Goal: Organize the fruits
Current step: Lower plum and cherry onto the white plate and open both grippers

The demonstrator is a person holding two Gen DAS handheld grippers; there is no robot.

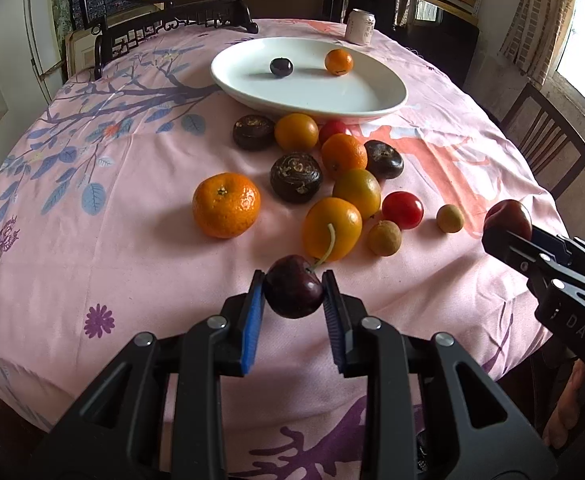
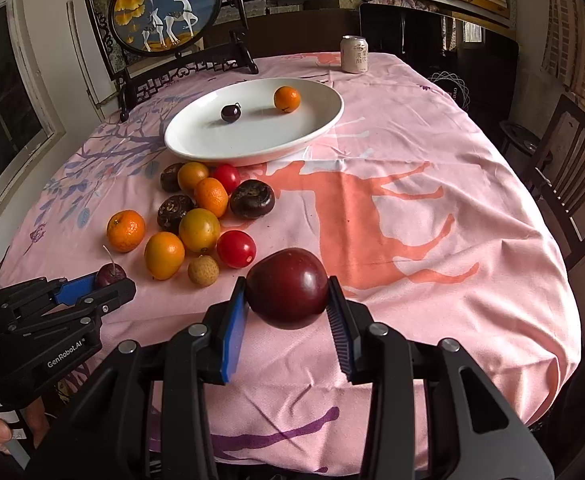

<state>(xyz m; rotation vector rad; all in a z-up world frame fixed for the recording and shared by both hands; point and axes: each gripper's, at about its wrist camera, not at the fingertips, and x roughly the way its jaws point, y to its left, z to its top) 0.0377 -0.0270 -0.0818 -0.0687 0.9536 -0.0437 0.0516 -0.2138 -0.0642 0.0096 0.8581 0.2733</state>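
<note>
Pink cloth printed with branches covers the table, its near edge cut off behind both tools. The left gripper is clenched on a dark cherry, blue pads pressing its sides, the stem rising toward the fruit pile. The right gripper grasps a dark red plum, held clear above the cloth; in the left view only the plum's top shows behind the black jaws. A white oval plate near the far edge holds one cherry and one small orange. Between plate and grippers lies the loose pile; some pieces overlap, so the rear ones are partly hidden. The writing on a can behind the plate is unreadable.
</note>
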